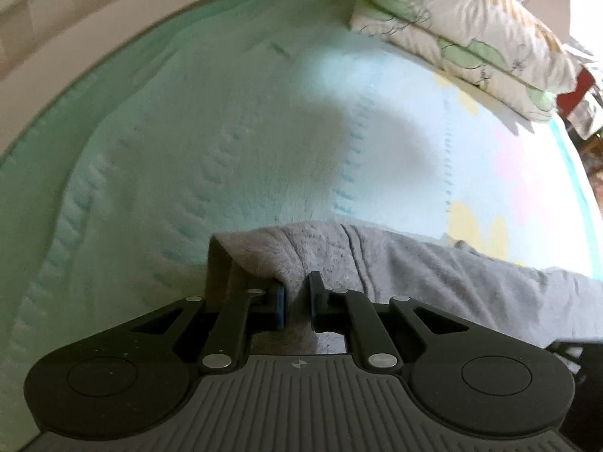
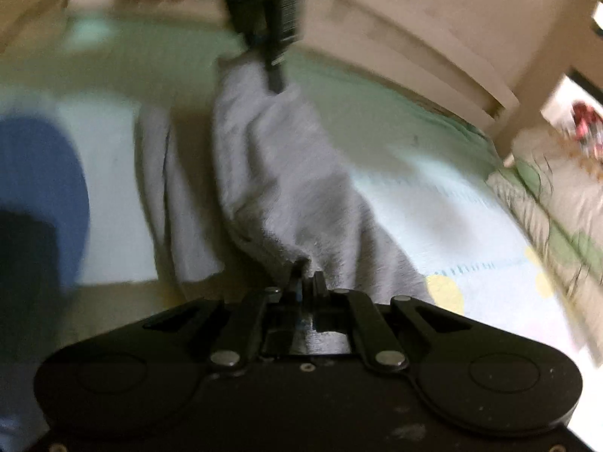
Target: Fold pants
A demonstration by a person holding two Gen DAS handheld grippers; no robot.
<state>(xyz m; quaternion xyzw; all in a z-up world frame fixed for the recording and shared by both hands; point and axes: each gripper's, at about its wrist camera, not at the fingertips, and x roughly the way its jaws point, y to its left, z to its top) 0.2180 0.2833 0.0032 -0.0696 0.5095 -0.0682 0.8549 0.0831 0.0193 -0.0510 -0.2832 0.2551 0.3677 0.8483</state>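
Note:
The grey fleece pants (image 1: 395, 263) lie on a pale green bedspread (image 1: 188, 132). In the left wrist view my left gripper (image 1: 296, 293) holds a fold of the pants between its nearly closed fingers, with the cloth draped over the left finger and lifted. In the right wrist view my right gripper (image 2: 307, 282) is shut on another edge of the grey pants (image 2: 282, 173), which stretch away from it to the left gripper (image 2: 271, 37) at the far end. The right view is blurred by motion.
A patterned pillow (image 1: 463, 30) lies at the head of the bed, also at the right edge of the right wrist view (image 2: 554, 203). A wooden bed frame (image 2: 414, 37) runs along the far side. A blue shape (image 2: 37, 196) is at the left.

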